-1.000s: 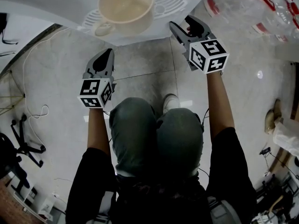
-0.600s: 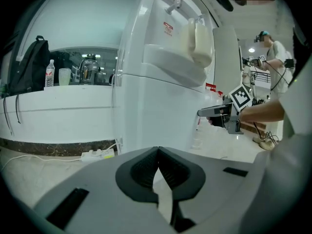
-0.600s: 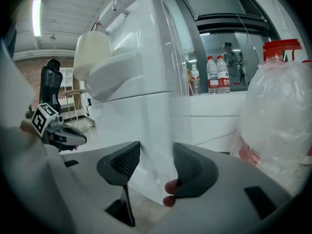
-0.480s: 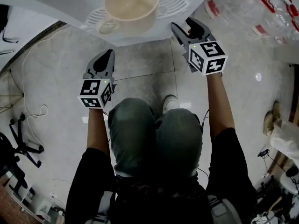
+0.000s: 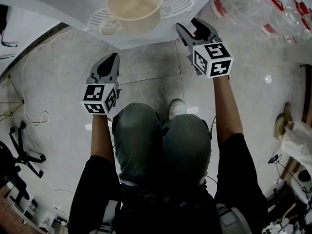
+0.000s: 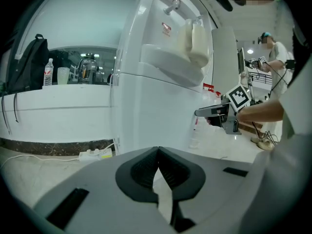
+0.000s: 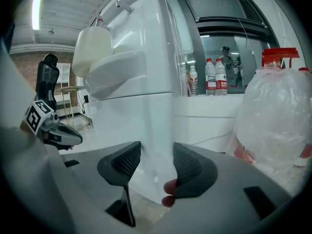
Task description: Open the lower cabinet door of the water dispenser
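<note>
The white water dispenser stands before me, with a cream cup (image 5: 134, 6) on its drip tray (image 5: 173, 5). Its lower cabinet door (image 6: 156, 111) is closed. My right gripper (image 5: 188, 27) is at the cabinet's right front corner. In the right gripper view that corner edge (image 7: 148, 130) runs between the jaws of the right gripper (image 7: 157, 155). Those jaws have just been closing, but a gap shows on both sides and the pads are not pressing. My left gripper (image 5: 113, 57) hangs lower left, off the cabinet, and in its own view the left gripper (image 6: 157, 152) is shut on nothing.
Large clear water jugs (image 5: 253, 9) with red caps stand right of the dispenser. A power strip (image 6: 95, 154) and a white cable (image 5: 34, 116) lie on the tiled floor at left. A backpack (image 6: 29, 65) sits on a ledge. My knees (image 5: 161, 140) are below the grippers.
The right gripper has turned slightly and edged left toward the dispenser's corner. The left gripper has stayed where it was.
</note>
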`<state>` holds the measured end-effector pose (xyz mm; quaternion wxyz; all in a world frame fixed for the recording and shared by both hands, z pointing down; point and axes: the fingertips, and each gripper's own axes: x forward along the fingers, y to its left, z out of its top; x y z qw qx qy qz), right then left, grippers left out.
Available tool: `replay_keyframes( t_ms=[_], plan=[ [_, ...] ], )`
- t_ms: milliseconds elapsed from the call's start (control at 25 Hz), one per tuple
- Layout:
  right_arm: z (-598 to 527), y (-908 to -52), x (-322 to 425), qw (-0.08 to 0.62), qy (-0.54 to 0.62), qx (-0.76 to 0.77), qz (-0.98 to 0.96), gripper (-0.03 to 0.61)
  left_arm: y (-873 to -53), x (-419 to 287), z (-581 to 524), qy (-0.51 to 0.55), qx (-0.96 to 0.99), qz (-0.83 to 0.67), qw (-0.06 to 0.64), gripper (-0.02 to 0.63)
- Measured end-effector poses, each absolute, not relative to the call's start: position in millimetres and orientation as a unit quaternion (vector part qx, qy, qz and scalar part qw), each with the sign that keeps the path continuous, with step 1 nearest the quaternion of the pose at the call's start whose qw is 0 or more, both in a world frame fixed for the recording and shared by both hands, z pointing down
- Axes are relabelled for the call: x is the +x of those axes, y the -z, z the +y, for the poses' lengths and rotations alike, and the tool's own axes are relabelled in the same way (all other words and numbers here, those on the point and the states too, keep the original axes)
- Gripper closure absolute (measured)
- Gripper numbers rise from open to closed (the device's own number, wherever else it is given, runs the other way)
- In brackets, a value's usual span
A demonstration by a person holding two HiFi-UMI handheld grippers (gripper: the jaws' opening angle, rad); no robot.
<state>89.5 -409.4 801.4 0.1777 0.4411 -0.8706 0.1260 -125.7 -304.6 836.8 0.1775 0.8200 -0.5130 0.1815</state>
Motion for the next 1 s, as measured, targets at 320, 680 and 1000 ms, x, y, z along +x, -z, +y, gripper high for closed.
replay_keyframes(
  t_ms=[320,680,1000],
  plan=[
    [-399,-801,92,0.180,-0.119,0.445,-0.869,0.365,-837,-127,-305,-0.180,0.821,-0.512,0.177,0.601],
    [-380,-802,96,0.202,-0.096,0.442,-0.869,0.393,-840,-119,-300,-0.189,0.823,-0.504,0.181,0.601],
    [-355,-799,98,0.222,-0.125,0.442,-0.860,0.423,-826,-97,-277,-0.219,0.822,-0.482,0.213,0.601]
  ],
)
